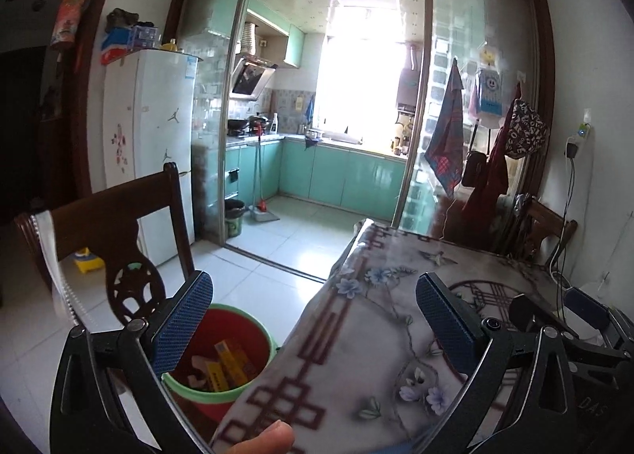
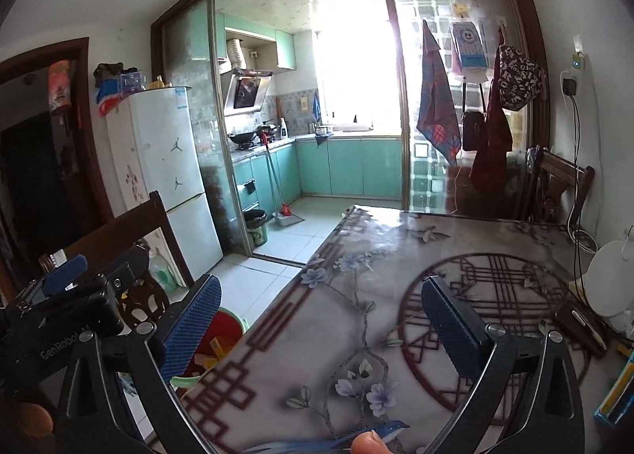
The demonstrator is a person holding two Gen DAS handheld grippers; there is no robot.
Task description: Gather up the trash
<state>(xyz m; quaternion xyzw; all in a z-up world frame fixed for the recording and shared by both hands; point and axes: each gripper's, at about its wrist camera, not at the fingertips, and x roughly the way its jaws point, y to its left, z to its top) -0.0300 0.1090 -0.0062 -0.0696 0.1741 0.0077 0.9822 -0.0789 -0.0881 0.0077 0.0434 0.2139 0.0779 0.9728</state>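
— Trash first: where is it?

— In the round red plastic bucket with a pale green rim [image 1: 222, 367], standing on the white tiled floor [image 1: 277, 256] at the near-left corner of the table. Inside lie yellow-orange cardboard boxes [image 1: 232, 363] and some pale scraps [image 1: 198, 369], piled loosely against each other (the printing on the boxes is too small to read). From the right wrist camera only a slice of the bucket [image 2: 228, 321] shows, the rest hidden behind the table edge and a blue finger.

— And the table?

— Covered in a grey glossy cloth printed with blue flowers and dark red lattice patterns [image 1: 396, 295]. At its far right sit a white rounded appliance [image 2: 610, 279] and a dark flat case [image 2: 580, 325].

— How are the hands placed?

— Both grippers point forward and a little downward, toward the kitchen doorway. The left gripper [image 1: 313, 323] hangs over the table's left corner, its left blue pad above the bucket, its right pad above the cloth. The right gripper [image 2: 321, 325] sits beside it, over the tabletop; each shows at the edge of the other's view.

— Holding anything?

— No. The left jaws stand spread wide with nothing between them. The right jaws are just as wide, also with nothing in them. A fingertip [image 1: 261, 440] peeks in at the bottom of the left view, and another [image 2: 366, 444] at the bottom of the right.

— Anything beside the bucket?

— A dark carved wooden chair [image 1: 119, 240], just to its left.
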